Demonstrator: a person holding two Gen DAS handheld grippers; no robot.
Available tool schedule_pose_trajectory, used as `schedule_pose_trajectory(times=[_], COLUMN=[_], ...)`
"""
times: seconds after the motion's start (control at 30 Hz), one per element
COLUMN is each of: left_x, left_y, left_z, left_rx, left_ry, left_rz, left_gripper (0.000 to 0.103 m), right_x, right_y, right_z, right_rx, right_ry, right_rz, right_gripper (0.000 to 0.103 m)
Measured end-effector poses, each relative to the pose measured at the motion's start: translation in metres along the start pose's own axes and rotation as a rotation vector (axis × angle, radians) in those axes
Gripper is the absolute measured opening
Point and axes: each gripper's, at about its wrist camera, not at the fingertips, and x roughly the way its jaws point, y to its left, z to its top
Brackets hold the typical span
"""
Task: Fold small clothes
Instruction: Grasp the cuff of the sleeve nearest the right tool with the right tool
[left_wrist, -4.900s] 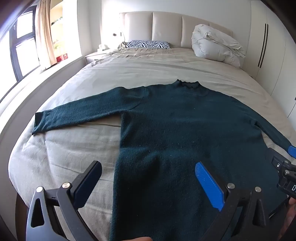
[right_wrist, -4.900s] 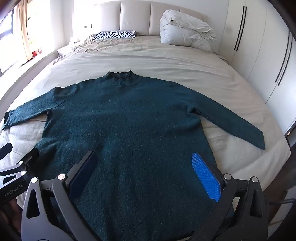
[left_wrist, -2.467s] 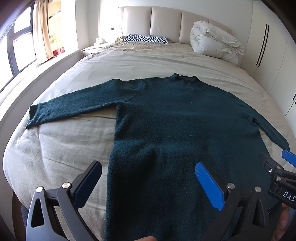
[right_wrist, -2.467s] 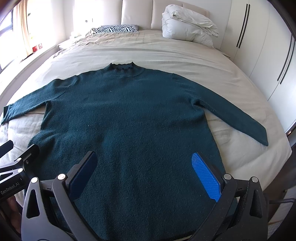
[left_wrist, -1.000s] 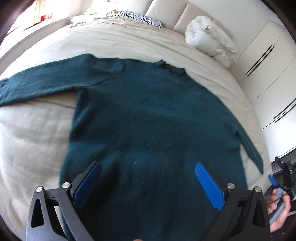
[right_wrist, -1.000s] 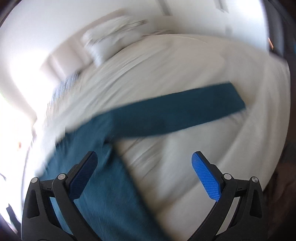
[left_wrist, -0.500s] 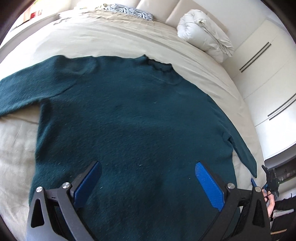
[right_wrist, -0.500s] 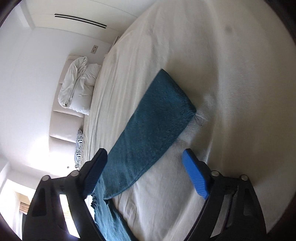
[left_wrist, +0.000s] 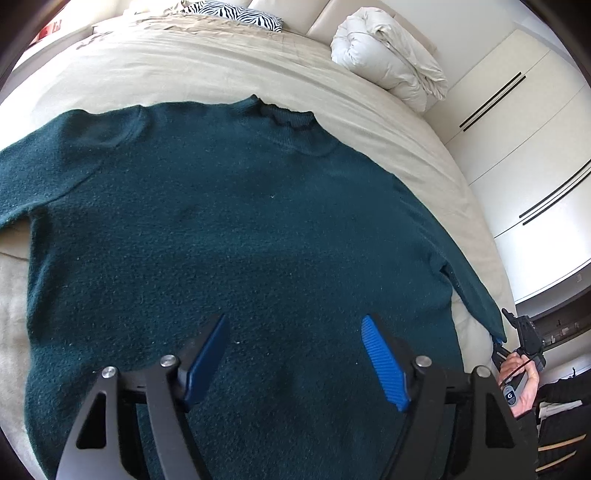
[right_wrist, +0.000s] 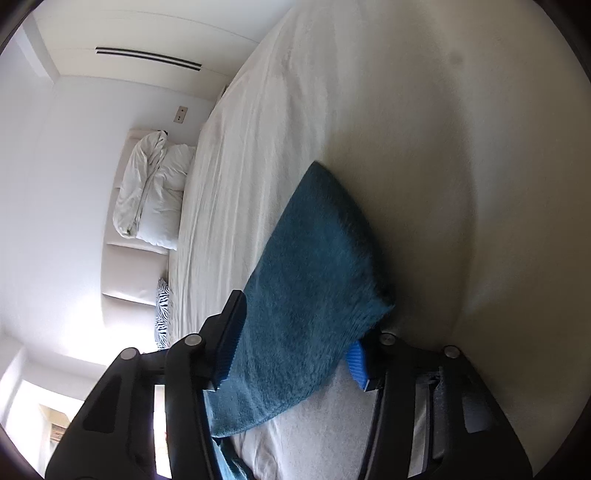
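While the left gripper (left_wrist: 293, 354) hovered half-open, the right gripper (right_wrist: 291, 345) had just been closing around the sweater (left_wrist: 229, 236) cuff (right_wrist: 314, 280) at five o'clock; next, pinch and fold inward.

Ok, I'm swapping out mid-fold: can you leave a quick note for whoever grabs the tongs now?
Right tongs: have just been closing around the sweater's right cuff; firm grip unclear.
Left tongs: open, also just narrowing, above the sweater body, holding nothing.
Sweater lies flat, face-up on the bed, collar toward the headboard.
Done: nothing folded yet.
Left: fold the sleeves in, then the body.
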Motion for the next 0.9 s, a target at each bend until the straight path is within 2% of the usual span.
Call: schedule_pose_trajectory(times=[0.1,0.17,0.23,0.3,0.33,0.43,0.57,0.63,0.67,0.7,0.8,0.9], left_x=[0.002,0.001,0.001,0.002,0.002,0.002,-0.001,-0.003,-0.004,-0.004,-0.006,-0.004], left_y=[0.000,0.001,0.003,0.005,0.007,0.008,0.008,0.007,0.007,0.006,0.003,0.001], left_z=[0.000,-0.001,0.000,0.000,0.001,0.002,0.008,0.015,0.019,0.022,0.033,0.046], left_rx=[0.002,0.005,0.003,0.000,-0.001,0.004,0.010,0.013,0.016,0.019,0.025,0.015], left_ry=[0.005,0.005,0.004,0.004,0.004,0.000,-0.013,-0.026,-0.031,-0.035,-0.052,-0.049], left_rz=[-0.009,-0.009,-0.011,-0.012,-0.014,-0.017,-0.026,-0.035,-0.040,-0.045,-0.075,-0.118], left_gripper=[0.075,0.075,0.075,0.075,0.075,0.075,0.075,0.075,0.075,0.075,0.076,0.076], right_x=[0.008,0.011,0.015,0.022,0.025,0.023,0.027,0.029,0.033,0.036,0.055,0.070], right_y=[0.008,0.006,0.006,0.002,0.002,0.009,0.051,0.081,0.103,0.120,0.186,0.231], right_z=[-0.002,0.000,0.002,0.005,0.007,0.010,-0.001,-0.013,-0.022,-0.032,-0.081,-0.133], right_rx=[-0.024,-0.001,0.002,0.000,-0.002,-0.051,-0.221,-0.326,-0.390,-0.458,-0.735,-0.948], right_ry=[-0.005,-0.015,-0.017,-0.013,-0.013,-0.020,-0.035,-0.035,-0.081,-0.077,-0.064,-0.048], right_rz=[-0.030,-0.015,-0.016,-0.035,-0.046,-0.070,-0.124,-0.142,-0.161,-0.168,-0.185,-0.185], right_gripper=[0.048,0.047,0.037,0.018,0.013,0.008,0.007,0.007,0.007,0.006,0.006,0.006])
